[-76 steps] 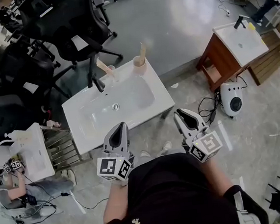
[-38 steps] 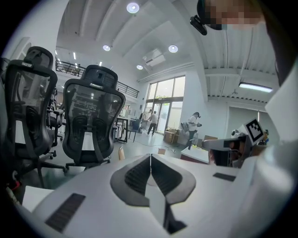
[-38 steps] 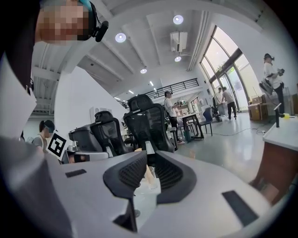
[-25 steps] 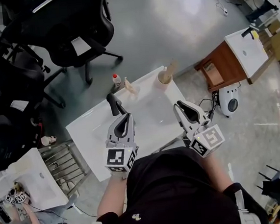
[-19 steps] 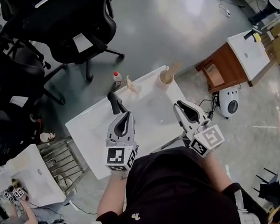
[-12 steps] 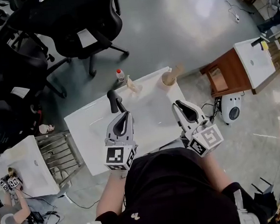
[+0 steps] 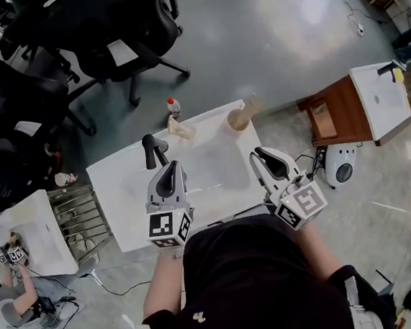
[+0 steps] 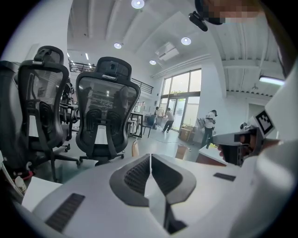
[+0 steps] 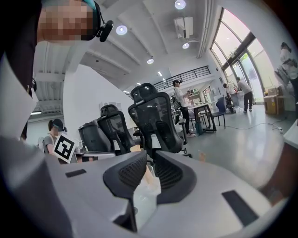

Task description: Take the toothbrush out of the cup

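While the toothbrush (image 7: pixel 252 106) leans in the cup (image 7: pixel 235 121) at the far right corner of the tabletop (image 7: pixel 119 204), I am only at the approach, left tongs (image 7: pixel 167 166) together, right tongs (image 7: pixel 257 153) slightly apart and empty (the nearer pair), which I reckon must next widen and reach its handle.

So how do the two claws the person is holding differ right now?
The left gripper has its jaws shut tip to tip; the right gripper shows a small gap. The left gripper sits just before the black tap, the right gripper nearer the cup with the toothbrush. Both are empty and carry a marker cube.
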`<state>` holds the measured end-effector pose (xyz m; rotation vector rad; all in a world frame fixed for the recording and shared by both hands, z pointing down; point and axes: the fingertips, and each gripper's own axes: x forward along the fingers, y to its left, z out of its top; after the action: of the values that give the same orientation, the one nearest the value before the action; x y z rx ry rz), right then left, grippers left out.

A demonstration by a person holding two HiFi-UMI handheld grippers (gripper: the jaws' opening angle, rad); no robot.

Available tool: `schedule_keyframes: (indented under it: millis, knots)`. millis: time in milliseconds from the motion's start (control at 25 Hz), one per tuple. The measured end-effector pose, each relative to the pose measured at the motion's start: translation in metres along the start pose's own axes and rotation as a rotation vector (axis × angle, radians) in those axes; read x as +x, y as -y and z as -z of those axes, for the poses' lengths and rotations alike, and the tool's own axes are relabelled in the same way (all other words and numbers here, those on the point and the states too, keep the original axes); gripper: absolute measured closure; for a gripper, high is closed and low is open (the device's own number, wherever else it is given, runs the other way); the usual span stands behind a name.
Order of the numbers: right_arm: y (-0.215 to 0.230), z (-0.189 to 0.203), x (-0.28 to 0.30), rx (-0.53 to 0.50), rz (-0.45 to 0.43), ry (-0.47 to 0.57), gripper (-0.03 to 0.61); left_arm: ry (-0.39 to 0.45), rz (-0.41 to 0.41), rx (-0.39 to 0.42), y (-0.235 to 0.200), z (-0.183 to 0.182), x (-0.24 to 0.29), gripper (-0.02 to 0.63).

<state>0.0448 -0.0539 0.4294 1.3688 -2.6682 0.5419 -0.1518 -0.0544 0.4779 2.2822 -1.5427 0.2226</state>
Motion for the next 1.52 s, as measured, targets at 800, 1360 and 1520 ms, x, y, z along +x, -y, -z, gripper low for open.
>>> schedule_keyframes:
  millis: [800, 1360, 1520]
  knots:
    - [0.080, 0.012, -0.022, 0.007, 0.087, -0.091, 0.509, -0.030, -0.163, -0.077, -0.034, 0.023, 0.077, 0.475]
    - [0.103, 0.012, -0.018, 0.026, 0.102, -0.109, 0.509, -0.042, -0.196, -0.060, -0.046, 0.022, 0.103, 0.567]
    - [0.105, 0.011, -0.015, 0.031, 0.093, -0.107, 0.509, -0.049, -0.202, -0.049, -0.044, 0.022, 0.101, 0.580]
